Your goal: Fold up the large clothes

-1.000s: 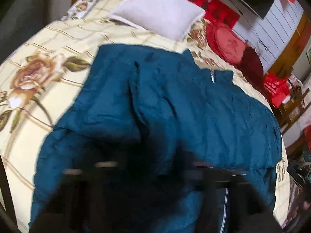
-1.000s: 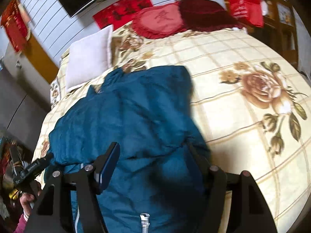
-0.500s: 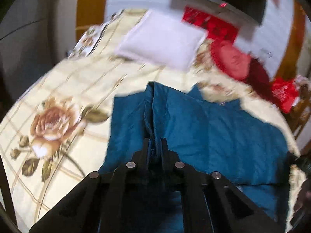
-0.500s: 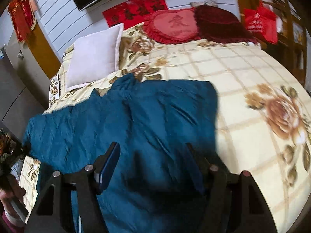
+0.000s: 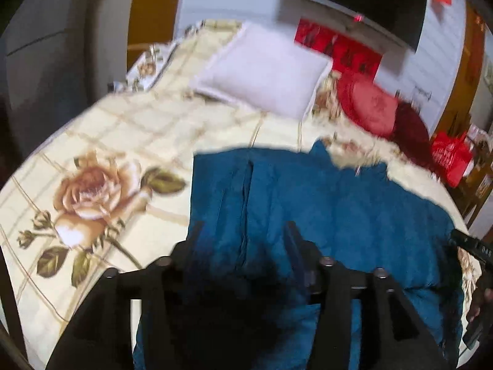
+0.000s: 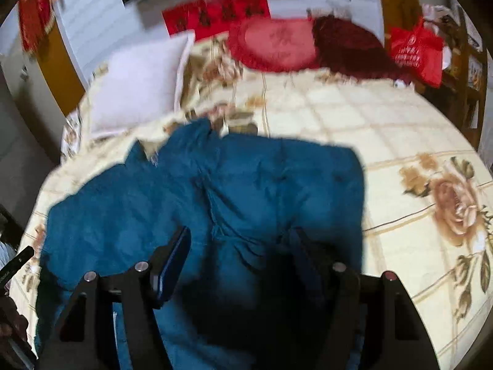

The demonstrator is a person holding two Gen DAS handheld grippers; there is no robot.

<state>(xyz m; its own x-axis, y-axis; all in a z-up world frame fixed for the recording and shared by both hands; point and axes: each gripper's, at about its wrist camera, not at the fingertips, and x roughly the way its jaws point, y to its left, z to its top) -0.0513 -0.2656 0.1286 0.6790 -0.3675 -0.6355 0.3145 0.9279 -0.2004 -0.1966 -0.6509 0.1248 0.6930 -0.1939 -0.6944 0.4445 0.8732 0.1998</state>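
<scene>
One teal jacket on the bed, two tools over it

A bed (image 5: 129,129) with a cream, rose-printed cover carries one crumpled teal quilted jacket (image 5: 339,203), a side panel folded in over its body; one white square pillow (image 5: 265,71) and two red round cushions (image 6: 274,46) lie beyond the jacket, at the bed's head. The left tool (image 5: 243,237) hangs over the jacket's near part, its jaws just sprung wide, gripping nothing, cloth below them. The right tool (image 6: 240,240) likewise stands wide apart above the jacket, empty.
</scene>
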